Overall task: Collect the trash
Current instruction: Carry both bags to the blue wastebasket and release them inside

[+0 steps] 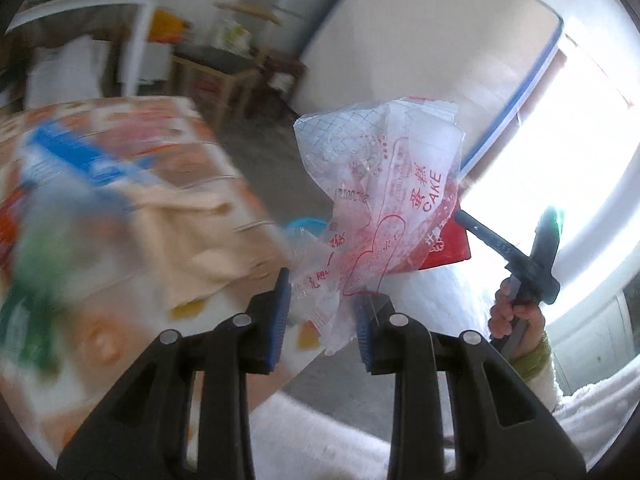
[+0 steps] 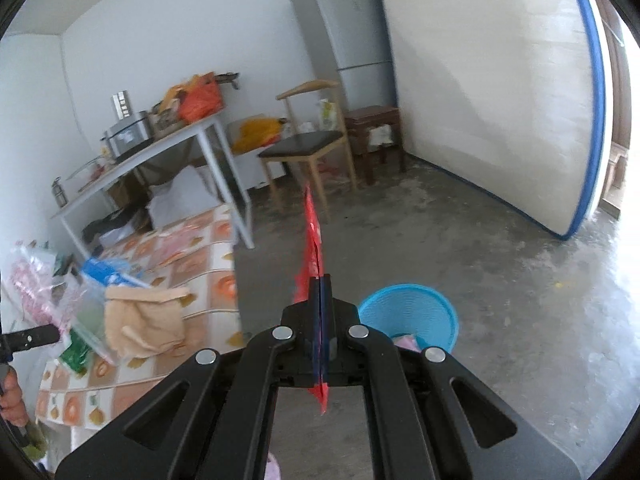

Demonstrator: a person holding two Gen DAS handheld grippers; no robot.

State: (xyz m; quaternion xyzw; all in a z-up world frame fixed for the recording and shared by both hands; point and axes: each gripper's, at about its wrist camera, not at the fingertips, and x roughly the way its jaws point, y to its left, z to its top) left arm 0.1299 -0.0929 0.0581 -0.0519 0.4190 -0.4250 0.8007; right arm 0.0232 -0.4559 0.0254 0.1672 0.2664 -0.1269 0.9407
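My left gripper (image 1: 323, 304) stands open, its blue pads apart; a clear plastic cake wrapper (image 1: 380, 192) with red print hangs between and above the pads, touching the right pad. My right gripper (image 2: 321, 300) is shut on a flat red wrapper (image 2: 312, 236), held edge-on above the floor. The red wrapper also shows in the left wrist view (image 1: 450, 246), behind the cake wrapper, with the right gripper's handle (image 1: 532, 264) and the hand holding it. A blue trash basket (image 2: 412, 316) stands on the floor just right of my right gripper, with some trash inside.
A table with an orange-patterned cloth (image 2: 208, 256) is at the left, bearing a beige cloth (image 2: 140, 316), a blue-and-white packet (image 2: 108, 272) and plastic bags (image 2: 36, 280). A chair (image 2: 308, 148), stool (image 2: 374, 136), fridge (image 2: 344, 28) and white side table (image 2: 160, 152) stand farther back.
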